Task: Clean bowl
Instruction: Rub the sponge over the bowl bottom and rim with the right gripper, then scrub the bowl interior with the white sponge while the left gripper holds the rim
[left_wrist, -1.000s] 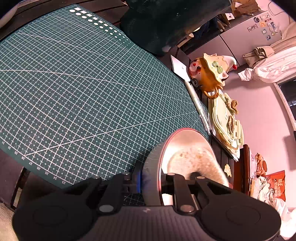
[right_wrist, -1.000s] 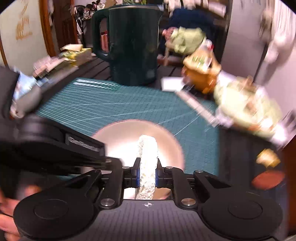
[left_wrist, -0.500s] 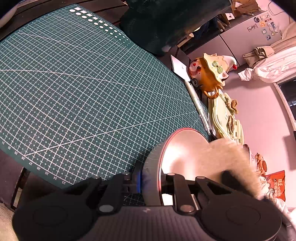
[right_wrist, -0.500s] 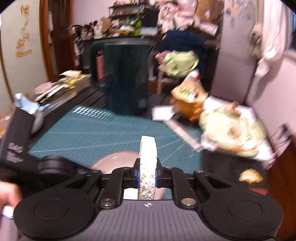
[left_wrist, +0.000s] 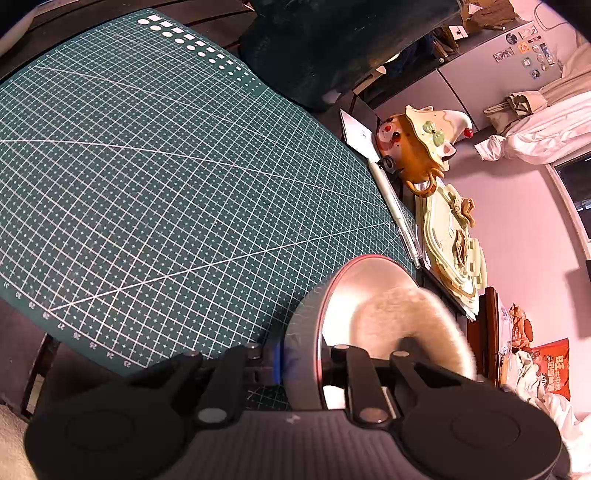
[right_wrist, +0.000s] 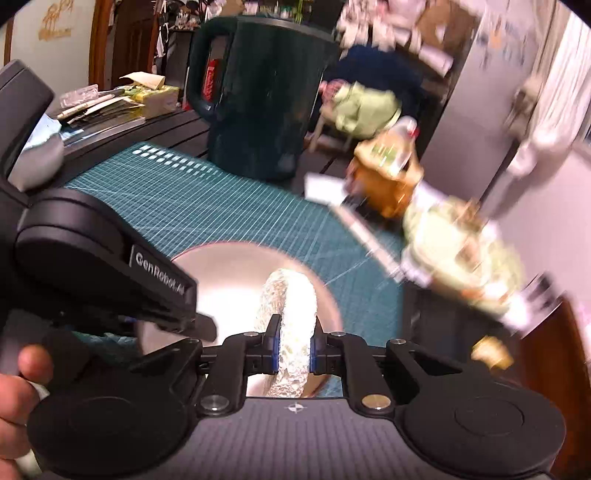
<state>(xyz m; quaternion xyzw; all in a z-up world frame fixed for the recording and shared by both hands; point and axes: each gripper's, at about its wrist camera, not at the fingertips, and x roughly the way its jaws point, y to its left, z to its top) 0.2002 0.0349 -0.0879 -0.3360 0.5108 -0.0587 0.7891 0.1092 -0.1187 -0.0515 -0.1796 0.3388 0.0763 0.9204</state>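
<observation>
My left gripper (left_wrist: 301, 363) is shut on the rim of a shiny metal bowl (left_wrist: 360, 286), held tilted over the green cutting mat (left_wrist: 155, 177). My right gripper (right_wrist: 293, 349) is shut on a whitish sponge (right_wrist: 290, 310), which is inside the bowl (right_wrist: 225, 273), against its inner surface. In the left wrist view the sponge (left_wrist: 413, 321) shows blurred in the bowl's lower right part. The left gripper body (right_wrist: 96, 266) shows at the left of the right wrist view.
A big dark green pitcher (right_wrist: 258, 99) stands at the mat's far edge. A clown figurine (left_wrist: 421, 147), a pen (left_wrist: 397, 212) and a pale green model (left_wrist: 450, 243) lie right of the mat. Papers (right_wrist: 110, 103) lie at the back left.
The sponge left the bowl upward and to the right, then came back down into it. The right wrist view swung with it. The left gripper and bowl stayed still.
</observation>
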